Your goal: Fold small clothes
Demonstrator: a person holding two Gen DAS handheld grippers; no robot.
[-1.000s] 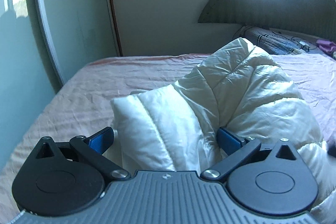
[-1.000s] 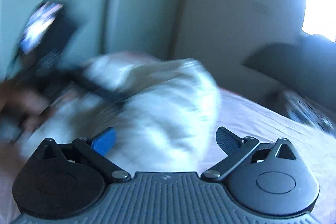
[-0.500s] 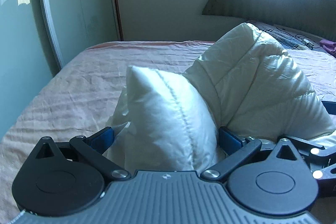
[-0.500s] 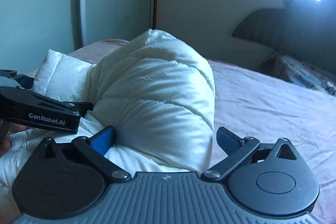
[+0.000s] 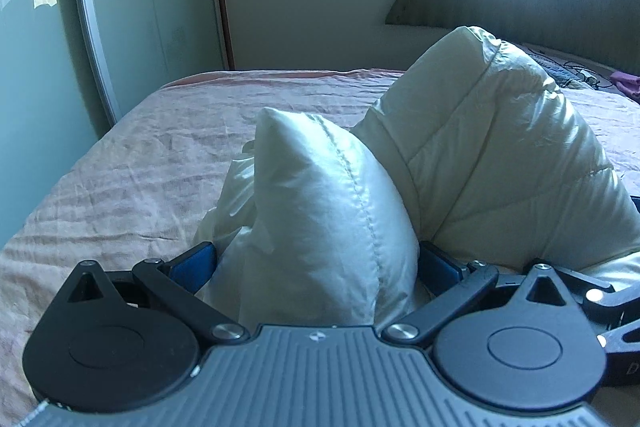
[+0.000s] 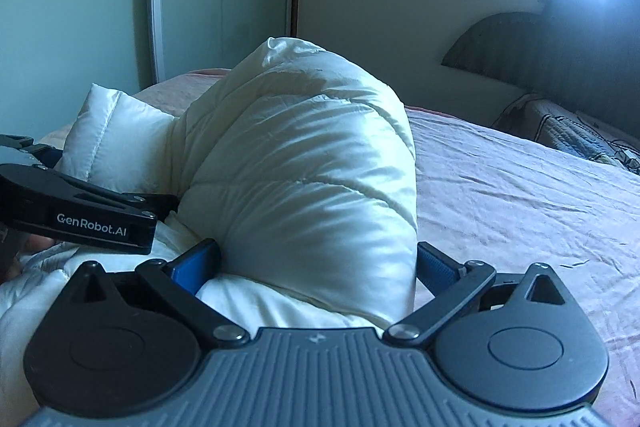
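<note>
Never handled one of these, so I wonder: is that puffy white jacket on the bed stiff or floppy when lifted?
Likely floppy yet springy: the white jacket bulges in rounded quilted puffs between the right gripper fingers. Probably light for its bulk, since it stands up in peaks. Its sheen suggests slippery fabric.

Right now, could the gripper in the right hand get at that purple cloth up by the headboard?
Probably not: the right gripper is wrapped around a fold of the white puffy jacket, and the purple cloth lies far across the bed.
</note>
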